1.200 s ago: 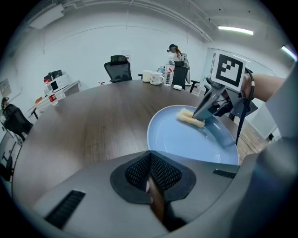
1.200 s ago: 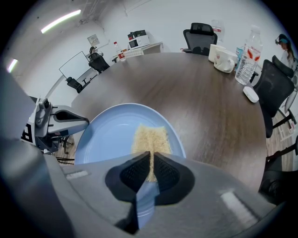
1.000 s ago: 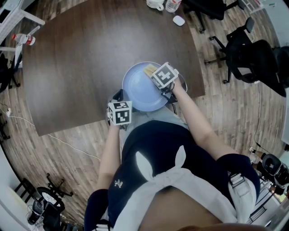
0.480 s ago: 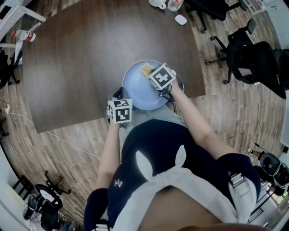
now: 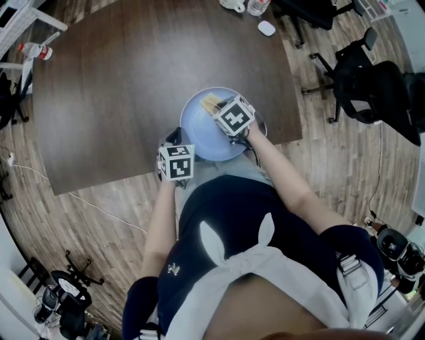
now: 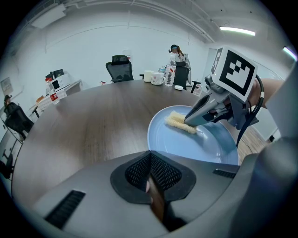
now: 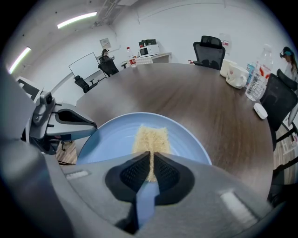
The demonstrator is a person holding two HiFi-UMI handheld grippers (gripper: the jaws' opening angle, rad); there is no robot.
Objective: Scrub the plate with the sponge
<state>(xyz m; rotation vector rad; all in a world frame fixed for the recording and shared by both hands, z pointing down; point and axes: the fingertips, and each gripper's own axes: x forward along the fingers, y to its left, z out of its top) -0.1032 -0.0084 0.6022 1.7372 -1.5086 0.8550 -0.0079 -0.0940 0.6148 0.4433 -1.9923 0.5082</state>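
On dark brown wooden table (image 5: 119, 86), round light-blue plate (image 5: 199, 136) sat at near edge, right of centre. Yellow rectangular sponge (image 5: 210, 102) lay in plate, far side. Right gripper (image 5: 218, 108) over plate, on sponge's near end. Left gripper (image 5: 174, 143) just beside plate's near-left rim. White mug (image 5: 229, 5), clear plastic bottle (image 5: 254, 6), white mouse (image 5: 263, 29) stood at table's far edge. Black office chairs (image 5: 372, 86) right of table.

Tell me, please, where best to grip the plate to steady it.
I would grip the plate by its raised rim at the near left edge, coming in low from that side: it lies flat, and the right tool clamps the sponge over its far half.
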